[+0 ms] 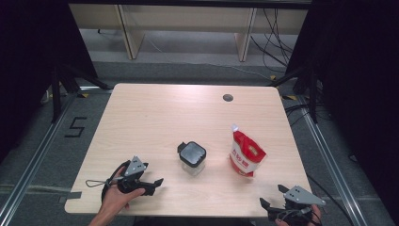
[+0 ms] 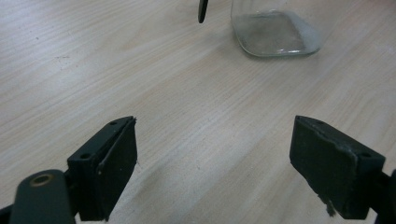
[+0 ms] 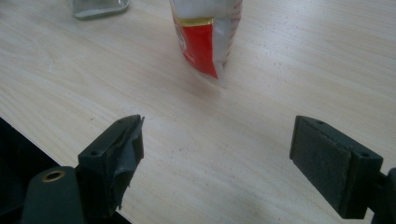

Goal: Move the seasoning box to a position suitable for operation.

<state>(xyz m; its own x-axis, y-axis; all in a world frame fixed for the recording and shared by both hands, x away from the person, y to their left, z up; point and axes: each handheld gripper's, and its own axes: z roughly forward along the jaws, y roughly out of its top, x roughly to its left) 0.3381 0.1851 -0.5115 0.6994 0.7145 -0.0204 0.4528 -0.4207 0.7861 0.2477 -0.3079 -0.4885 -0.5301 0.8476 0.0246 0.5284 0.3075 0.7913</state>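
Right gripper point(image 3: 215, 154) agape before red-white pouch point(image 1: 246, 156), its print unreadable.

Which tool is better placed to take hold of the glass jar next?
Left. The left tool sits open near the front edge with its jaws pointed toward the glass jar, close ahead across bare table. The right tool, also open, faces the red pouch, which stands between it and the jar.

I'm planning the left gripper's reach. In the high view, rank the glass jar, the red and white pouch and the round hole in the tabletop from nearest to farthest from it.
From the left gripper, at the table's near left edge:
1. Glass jar, black lid, mid-table, just right of the gripper.
2. Red and white pouch, farther right, standing.
3. Round hole, near the far edge, right of centre.
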